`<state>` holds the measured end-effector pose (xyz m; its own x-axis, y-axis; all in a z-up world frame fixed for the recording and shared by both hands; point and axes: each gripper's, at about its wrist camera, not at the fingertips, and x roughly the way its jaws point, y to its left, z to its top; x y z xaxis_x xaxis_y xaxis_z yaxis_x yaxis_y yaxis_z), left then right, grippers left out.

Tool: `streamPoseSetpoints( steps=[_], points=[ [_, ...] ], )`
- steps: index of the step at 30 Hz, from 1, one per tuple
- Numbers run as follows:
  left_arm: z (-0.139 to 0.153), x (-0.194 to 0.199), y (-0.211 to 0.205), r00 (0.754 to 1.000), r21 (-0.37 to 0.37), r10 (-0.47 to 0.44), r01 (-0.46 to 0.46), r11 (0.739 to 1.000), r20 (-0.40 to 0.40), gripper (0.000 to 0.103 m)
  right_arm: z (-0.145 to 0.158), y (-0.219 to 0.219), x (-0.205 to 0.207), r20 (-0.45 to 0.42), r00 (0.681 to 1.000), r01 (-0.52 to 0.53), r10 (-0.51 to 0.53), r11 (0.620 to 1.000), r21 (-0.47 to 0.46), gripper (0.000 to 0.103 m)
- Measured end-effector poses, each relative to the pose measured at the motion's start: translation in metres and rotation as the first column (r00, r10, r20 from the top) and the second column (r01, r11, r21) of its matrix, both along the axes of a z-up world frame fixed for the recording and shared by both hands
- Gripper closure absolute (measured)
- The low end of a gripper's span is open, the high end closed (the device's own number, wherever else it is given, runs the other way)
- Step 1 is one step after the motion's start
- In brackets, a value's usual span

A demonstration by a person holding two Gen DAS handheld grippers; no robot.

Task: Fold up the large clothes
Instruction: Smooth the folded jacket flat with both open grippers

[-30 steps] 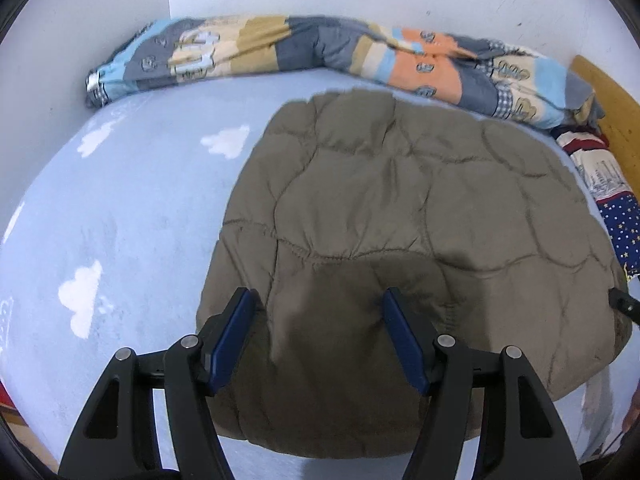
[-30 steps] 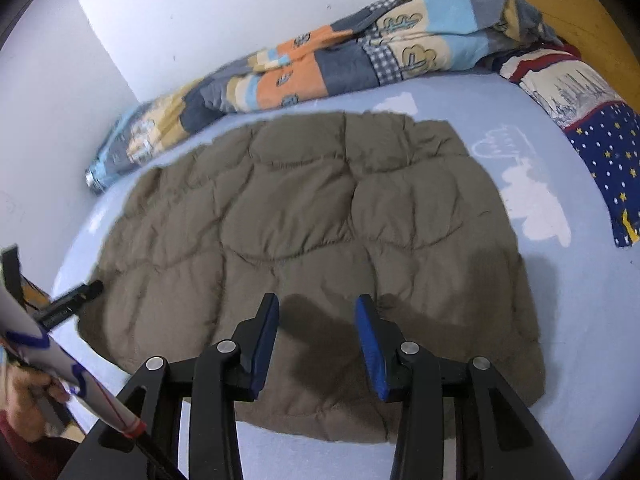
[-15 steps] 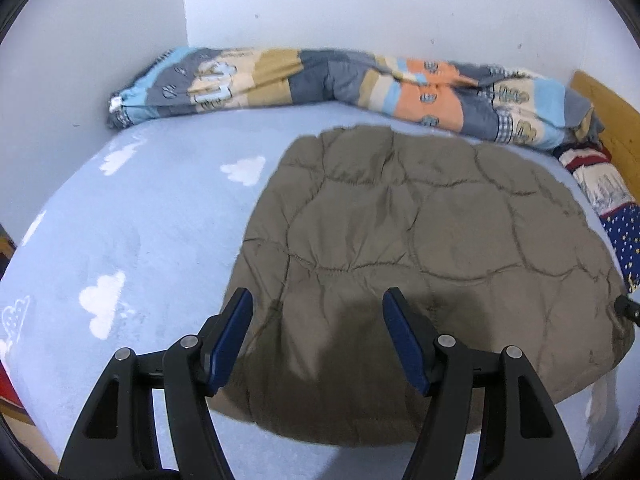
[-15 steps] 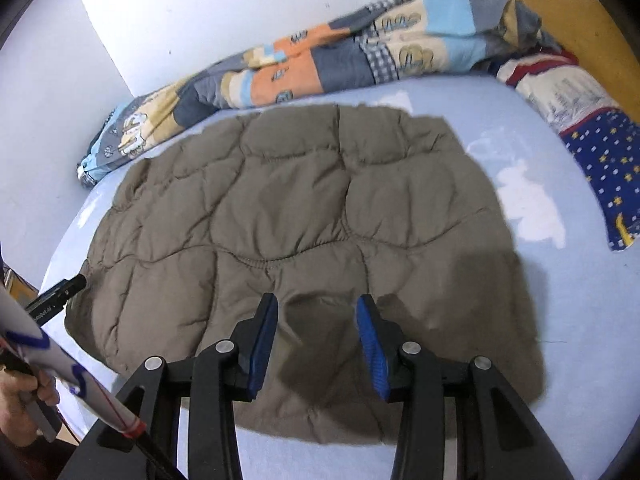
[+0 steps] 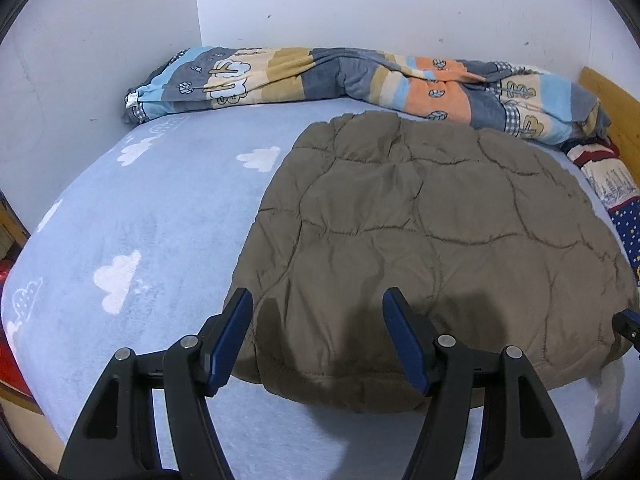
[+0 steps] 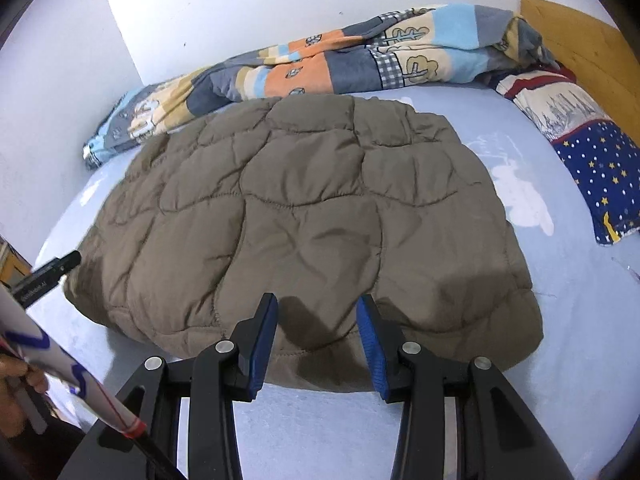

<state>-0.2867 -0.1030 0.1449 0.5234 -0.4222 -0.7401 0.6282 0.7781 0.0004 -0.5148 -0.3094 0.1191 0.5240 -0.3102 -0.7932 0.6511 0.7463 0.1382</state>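
Left gripper (image 5: pixel 318 312): jaws wide apart, nothing between pads, poised above near-left corner of quilted brown garment (image 5: pixel 432 240). Right gripper (image 6: pixel 316 316): jaws at narrower gap, empty, above garment's near hem. Garment lies flat on light-blue cloud-print sheet (image 5: pixel 152 216), shadows of both grippers on its near edge. Beyond: patchwork blanket (image 5: pixel 360 80) bunched along white wall (image 5: pixel 360 0). Far right: star-print pillow (image 6: pixel 592 152), wooden headboard (image 6: pixel 576 36).

A patchwork blanket (image 5: pixel 360 80) lies along the wall, near a starry pillow (image 6: pixel 592 160).
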Motion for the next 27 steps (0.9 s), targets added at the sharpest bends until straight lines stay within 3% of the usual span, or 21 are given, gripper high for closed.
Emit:
streamPoseSetpoints(
  steps=[4,16,21,27],
  points=[
    [-0.003,0.0,-0.002,1.0,0.025,-0.003,0.002,1.0,0.014,0.036,-0.011,-0.001,0.009,-0.044,0.999,-0.012,0.012,1.0,-0.01,0.058],
    [-0.008,-0.006,-0.01,0.999,0.066,-0.021,0.018,0.998,0.041,0.036,-0.024,-0.007,0.014,-0.059,0.998,-0.009,0.01,1.0,0.029,0.055],
    [0.009,-0.019,-0.006,0.994,0.02,-0.023,0.021,1.0,0.109,0.036,-0.014,0.0,0.014,-0.055,0.998,-0.014,0.014,1.0,0.0,0.055],
    [0.024,-0.045,-0.001,0.985,-0.027,-0.047,0.052,0.998,0.167,0.036,0.012,0.017,0.006,0.032,0.999,-0.03,0.032,0.998,-0.06,0.055]
  ],
)
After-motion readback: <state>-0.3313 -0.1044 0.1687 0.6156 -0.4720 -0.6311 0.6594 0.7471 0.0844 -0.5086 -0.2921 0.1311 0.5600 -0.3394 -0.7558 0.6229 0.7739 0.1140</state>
